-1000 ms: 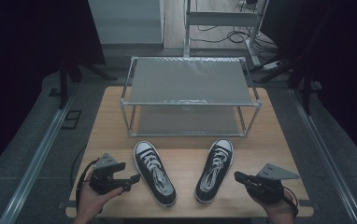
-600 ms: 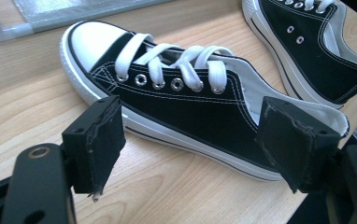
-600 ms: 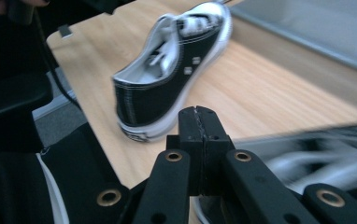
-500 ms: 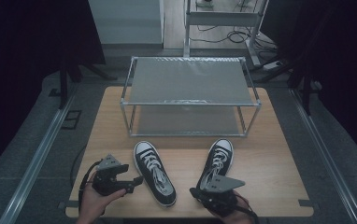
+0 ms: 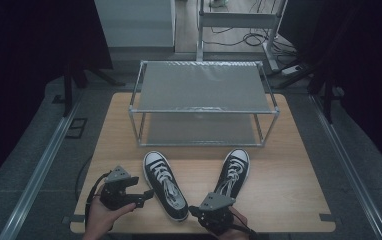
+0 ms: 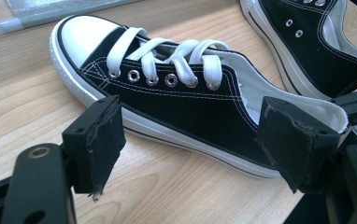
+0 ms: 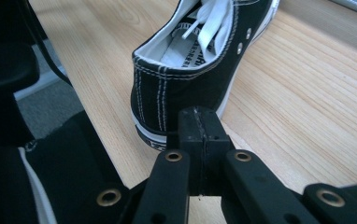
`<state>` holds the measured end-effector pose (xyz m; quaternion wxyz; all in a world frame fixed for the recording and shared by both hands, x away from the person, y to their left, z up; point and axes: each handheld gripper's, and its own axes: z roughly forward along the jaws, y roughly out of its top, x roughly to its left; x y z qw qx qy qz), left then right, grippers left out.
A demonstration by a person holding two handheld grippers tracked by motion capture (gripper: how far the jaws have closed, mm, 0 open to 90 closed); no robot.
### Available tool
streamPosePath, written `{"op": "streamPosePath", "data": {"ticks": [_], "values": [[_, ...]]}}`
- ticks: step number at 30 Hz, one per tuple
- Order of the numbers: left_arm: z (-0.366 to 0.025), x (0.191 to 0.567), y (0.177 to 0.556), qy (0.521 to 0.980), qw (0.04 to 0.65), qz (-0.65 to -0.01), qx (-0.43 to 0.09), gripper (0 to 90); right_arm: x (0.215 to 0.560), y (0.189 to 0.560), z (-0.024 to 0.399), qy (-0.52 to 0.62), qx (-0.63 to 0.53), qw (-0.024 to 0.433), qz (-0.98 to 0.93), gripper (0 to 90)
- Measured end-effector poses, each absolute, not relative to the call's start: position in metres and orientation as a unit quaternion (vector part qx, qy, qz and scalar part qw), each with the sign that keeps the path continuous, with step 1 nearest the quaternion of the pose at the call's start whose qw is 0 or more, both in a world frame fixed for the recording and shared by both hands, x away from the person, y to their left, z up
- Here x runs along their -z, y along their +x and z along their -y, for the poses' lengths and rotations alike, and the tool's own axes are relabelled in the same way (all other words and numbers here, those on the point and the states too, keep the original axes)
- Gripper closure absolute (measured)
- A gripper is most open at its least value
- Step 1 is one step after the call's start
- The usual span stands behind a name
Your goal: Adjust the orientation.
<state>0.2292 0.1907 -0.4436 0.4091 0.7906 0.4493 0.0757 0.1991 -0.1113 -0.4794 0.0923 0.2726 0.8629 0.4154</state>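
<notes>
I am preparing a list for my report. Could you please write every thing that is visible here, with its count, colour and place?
Left shoe: 1, black with white toe cap, sole and laces, on the table in front of the rack, toe towards the rack.
Right shoe: 1, same colours, on the table to the right of the first, toe towards the rack.
Rack: 1, silver metal frame with two grey shelves, at the far half of the table, nothing on it.
Table: 1, light wood.
Cables: several, dark, on the floor behind the table.
Left gripper: 1, black, jaws apart, beside the left shoe.
Right gripper: 1, black, jaws shut, just behind the right shoe's heel.
</notes>
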Motion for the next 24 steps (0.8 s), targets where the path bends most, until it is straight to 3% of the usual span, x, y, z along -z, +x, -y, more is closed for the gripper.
{"op": "streamPosePath", "data": {"ticks": [5, 21, 24], "values": [[-0.192, 0.444, 0.230, 0.790, 0.409, -0.451, -0.076, 23.2, 0.483, 0.200, 0.103, 0.265, -0.407, 0.100, -0.868, 90.0], [-0.198, 0.443, 0.230, 0.788, 0.409, -0.455, -0.077, 23.2, 0.498, 0.197, 0.074, 0.232, -0.445, -0.005, -0.865, 90.0], [-0.199, 0.443, 0.230, 0.785, 0.411, -0.457, -0.078, 23.3, 0.500, 0.197, 0.068, 0.227, -0.447, -0.004, -0.865, 90.0]]}}
